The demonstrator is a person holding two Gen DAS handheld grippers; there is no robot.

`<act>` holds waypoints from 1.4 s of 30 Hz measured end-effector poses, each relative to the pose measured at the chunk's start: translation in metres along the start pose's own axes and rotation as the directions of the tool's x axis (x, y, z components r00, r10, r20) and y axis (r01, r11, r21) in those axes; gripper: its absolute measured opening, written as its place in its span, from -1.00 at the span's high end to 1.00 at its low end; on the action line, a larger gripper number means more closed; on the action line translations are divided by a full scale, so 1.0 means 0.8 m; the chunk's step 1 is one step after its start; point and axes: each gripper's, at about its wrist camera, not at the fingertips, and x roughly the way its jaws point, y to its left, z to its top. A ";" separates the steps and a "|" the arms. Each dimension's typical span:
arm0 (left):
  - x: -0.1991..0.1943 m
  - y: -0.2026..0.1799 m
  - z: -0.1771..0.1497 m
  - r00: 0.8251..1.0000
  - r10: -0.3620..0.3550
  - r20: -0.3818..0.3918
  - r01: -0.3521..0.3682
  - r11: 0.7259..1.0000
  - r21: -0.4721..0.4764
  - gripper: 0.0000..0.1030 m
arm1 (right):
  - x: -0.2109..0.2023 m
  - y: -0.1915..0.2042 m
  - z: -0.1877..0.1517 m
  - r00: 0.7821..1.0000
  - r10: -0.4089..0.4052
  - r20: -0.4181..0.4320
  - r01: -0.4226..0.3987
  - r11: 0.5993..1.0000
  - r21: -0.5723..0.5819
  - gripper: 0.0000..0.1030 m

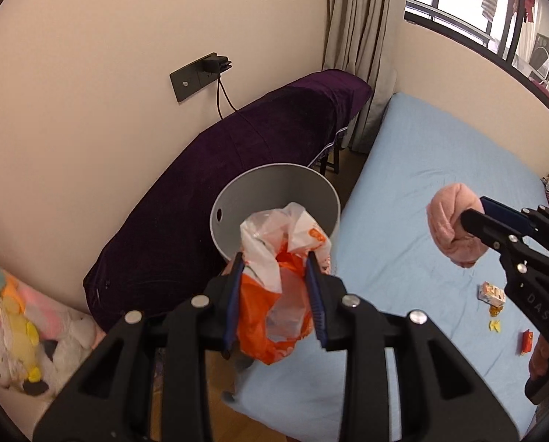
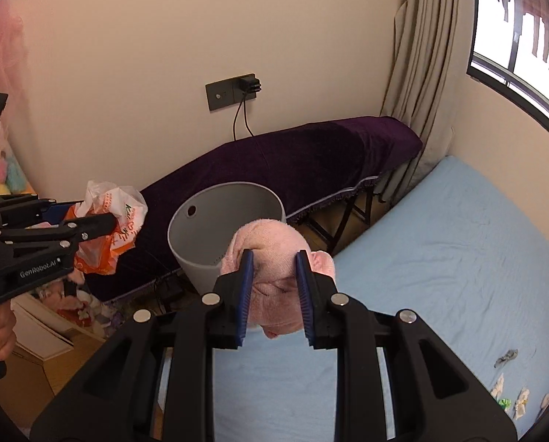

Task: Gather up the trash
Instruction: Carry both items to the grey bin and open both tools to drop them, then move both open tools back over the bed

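Beside the light blue bed (image 2: pixel 440 258), the left gripper (image 1: pixel 274 294) clamps a crumpled orange-and-white plastic bag (image 1: pixel 278 280) above the round grey plastic bin (image 1: pixel 274 191), while the right gripper (image 2: pixel 274 294) clamps a rolled pink towel (image 2: pixel 270 254) near the bin's rim.

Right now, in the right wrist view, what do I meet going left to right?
Left tool → orange-and-white plastic bag → gray bin → pink towel in the right tool → blue bed → paper scraps.

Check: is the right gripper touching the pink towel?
Touching. The right wrist view shows the right gripper with both blue fingers pressed into the pink towel.
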 end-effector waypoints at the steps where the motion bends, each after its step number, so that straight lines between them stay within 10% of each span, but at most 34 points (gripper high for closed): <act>1: 0.015 0.011 0.010 1.000 -0.005 -0.004 0.005 1.000 0.002 0.37 | 0.017 0.010 0.017 1.000 0.001 0.000 -0.001 1.000 -0.004 0.58; 12: 0.157 0.093 0.063 0.992 -0.060 -0.107 0.053 0.996 -0.069 0.06 | 0.174 0.054 0.102 0.994 0.015 -0.106 -0.018 1.000 -0.026 0.54; 17: 0.183 0.106 0.068 0.988 -0.088 -0.127 0.076 0.992 -0.099 -0.34 | 0.203 0.055 0.111 0.994 0.014 -0.110 -0.017 0.999 -0.032 -0.05; 24: 0.194 0.099 0.070 0.984 -0.097 -0.147 0.086 0.993 -0.080 -0.48 | 0.213 0.047 0.123 0.995 -0.011 -0.096 0.008 0.999 -0.033 -0.07; 42: 0.122 -0.040 0.050 0.972 -0.190 -0.137 0.206 0.971 0.118 -0.48 | 0.060 -0.063 0.023 0.968 -0.226 -0.110 0.243 0.955 0.172 -0.07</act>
